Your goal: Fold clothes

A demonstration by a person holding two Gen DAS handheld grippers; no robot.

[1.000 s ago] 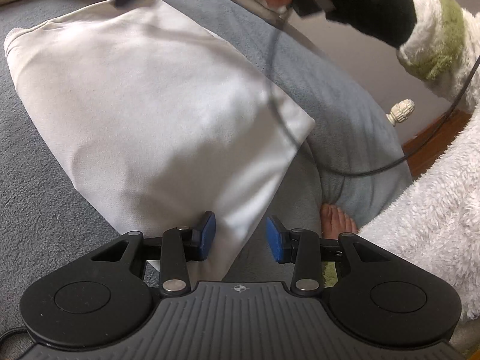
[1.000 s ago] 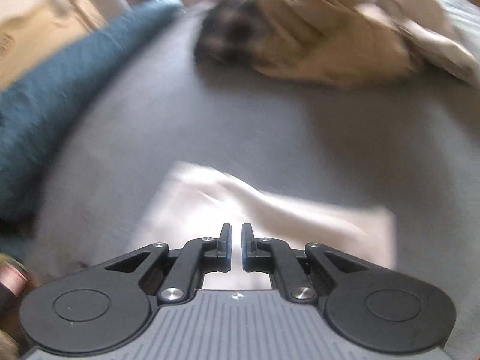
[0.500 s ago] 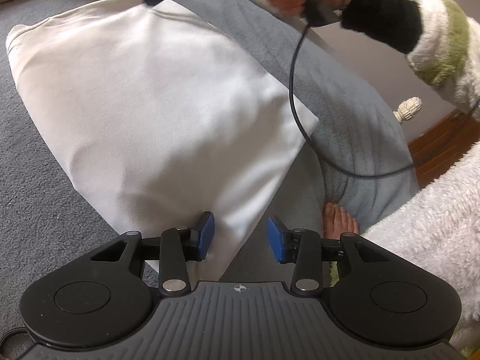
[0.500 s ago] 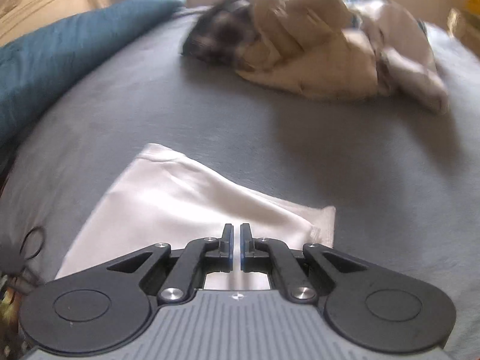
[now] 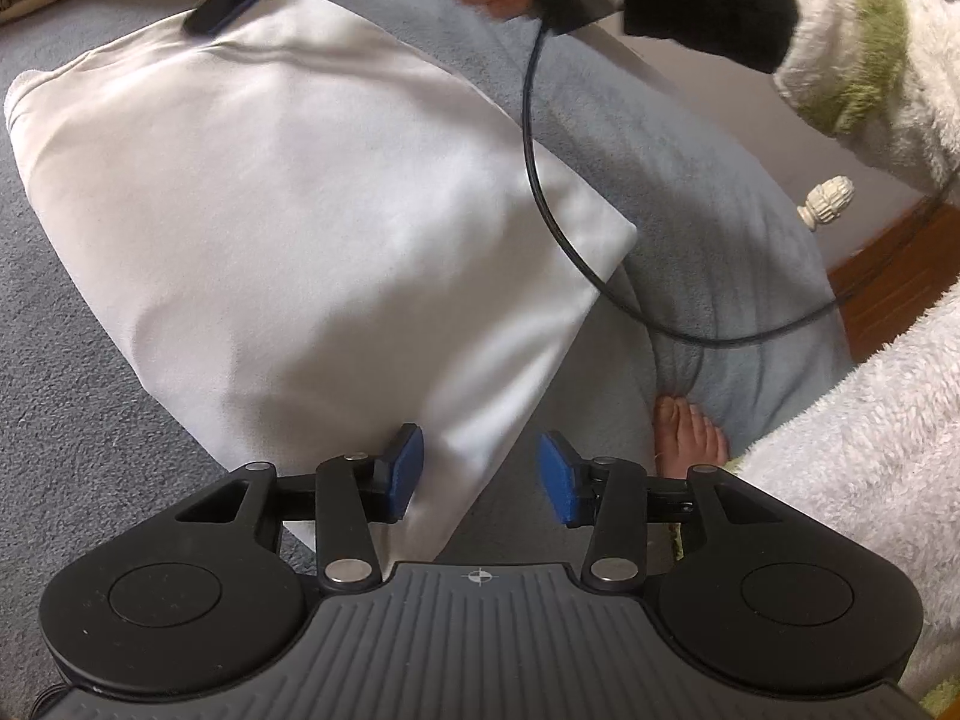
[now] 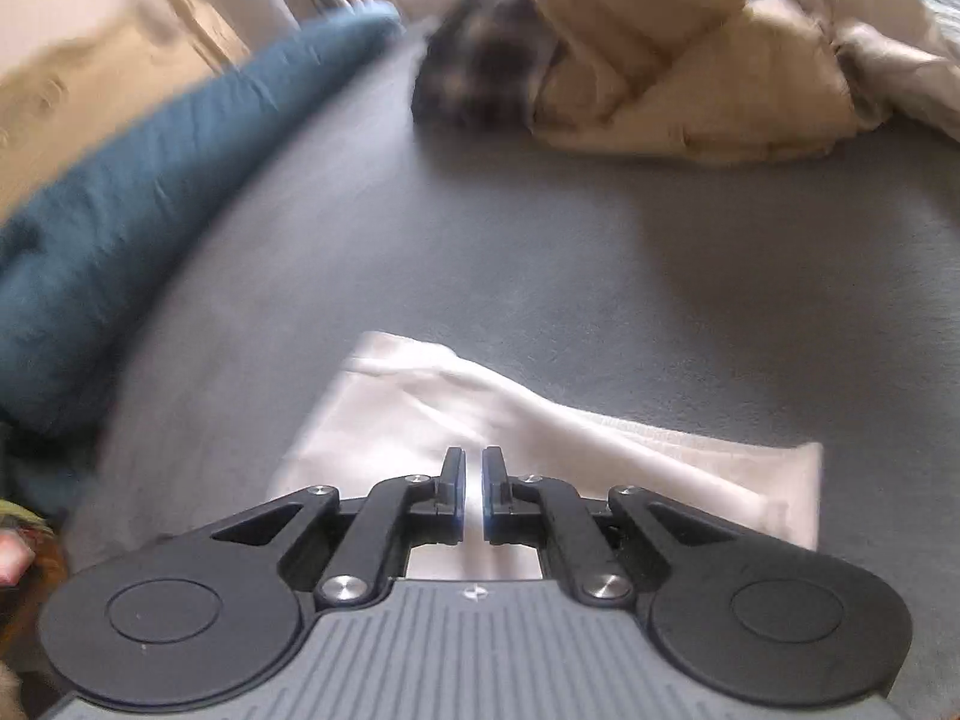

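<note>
Grey fleece bedcover (image 6: 540, 252) spread under everything. Long teal pillow (image 6: 150, 192) along its left edge. Cream carved bedpost finial (image 5: 831, 203) beyond the corner, brown wooden floor (image 5: 888, 276) below.

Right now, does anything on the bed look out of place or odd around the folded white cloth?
One thing: a black cable from the right claw drapes across the near corner of the folded white cloth, where it could snag. The unfolded beige heap lies apart at the far side. The cloth itself lies flat.
</note>
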